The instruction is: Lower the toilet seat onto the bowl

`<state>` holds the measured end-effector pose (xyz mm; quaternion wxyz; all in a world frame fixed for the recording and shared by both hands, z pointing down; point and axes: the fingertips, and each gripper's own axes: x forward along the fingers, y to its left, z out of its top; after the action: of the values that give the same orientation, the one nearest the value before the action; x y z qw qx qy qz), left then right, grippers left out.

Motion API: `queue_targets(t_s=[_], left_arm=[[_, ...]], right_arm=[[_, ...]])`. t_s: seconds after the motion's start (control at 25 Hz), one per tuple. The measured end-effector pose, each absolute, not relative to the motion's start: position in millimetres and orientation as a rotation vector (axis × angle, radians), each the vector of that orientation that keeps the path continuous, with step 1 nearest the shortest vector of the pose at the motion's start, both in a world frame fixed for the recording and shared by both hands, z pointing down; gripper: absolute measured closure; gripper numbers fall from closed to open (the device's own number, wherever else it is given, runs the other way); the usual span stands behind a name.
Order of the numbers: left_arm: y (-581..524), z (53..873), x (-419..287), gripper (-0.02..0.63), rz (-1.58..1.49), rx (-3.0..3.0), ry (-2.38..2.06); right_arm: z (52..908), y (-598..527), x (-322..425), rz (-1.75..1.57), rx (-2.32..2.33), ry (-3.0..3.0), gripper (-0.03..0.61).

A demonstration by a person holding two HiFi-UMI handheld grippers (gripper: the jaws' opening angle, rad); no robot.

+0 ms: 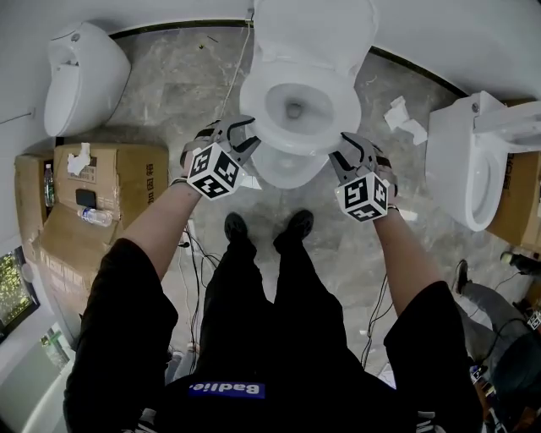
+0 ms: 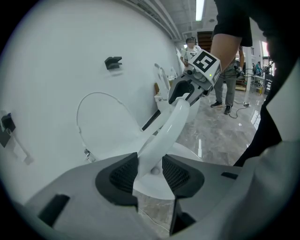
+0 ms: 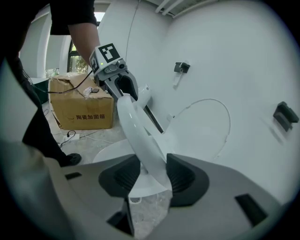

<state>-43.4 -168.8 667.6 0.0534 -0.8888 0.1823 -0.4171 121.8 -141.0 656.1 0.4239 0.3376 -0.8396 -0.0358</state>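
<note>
A white toilet stands at the top middle of the head view, its lid (image 1: 314,24) upright. The toilet seat (image 1: 256,101) hangs part-way down, above the bowl (image 1: 287,169). My left gripper (image 1: 245,135) is at the seat's left front and my right gripper (image 1: 345,150) is at its right front. In the left gripper view the seat rim (image 2: 161,140) runs between the left gripper's (image 2: 150,173) pads, jaws open just wider than the rim. The right gripper view shows the same: seat rim (image 3: 140,136) between the open right gripper's (image 3: 153,176) pads.
Another white toilet (image 1: 80,76) stands at the far left and a third (image 1: 473,161) at the right. Cardboard boxes (image 1: 118,178) sit on the left. Cables (image 1: 194,254) trail over the marble floor by my shoes (image 1: 237,227). Crumpled paper (image 1: 404,118) lies right of the bowl.
</note>
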Motion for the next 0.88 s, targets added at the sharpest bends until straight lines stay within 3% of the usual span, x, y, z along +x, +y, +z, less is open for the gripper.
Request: queue_targets(t_s=[0.88], left_arm=[[-80,770,-61,0.425,-1.255,-2.69,0.179]], right_arm=[[773,-58,101,-0.183,0.816,-1.81,0.383]])
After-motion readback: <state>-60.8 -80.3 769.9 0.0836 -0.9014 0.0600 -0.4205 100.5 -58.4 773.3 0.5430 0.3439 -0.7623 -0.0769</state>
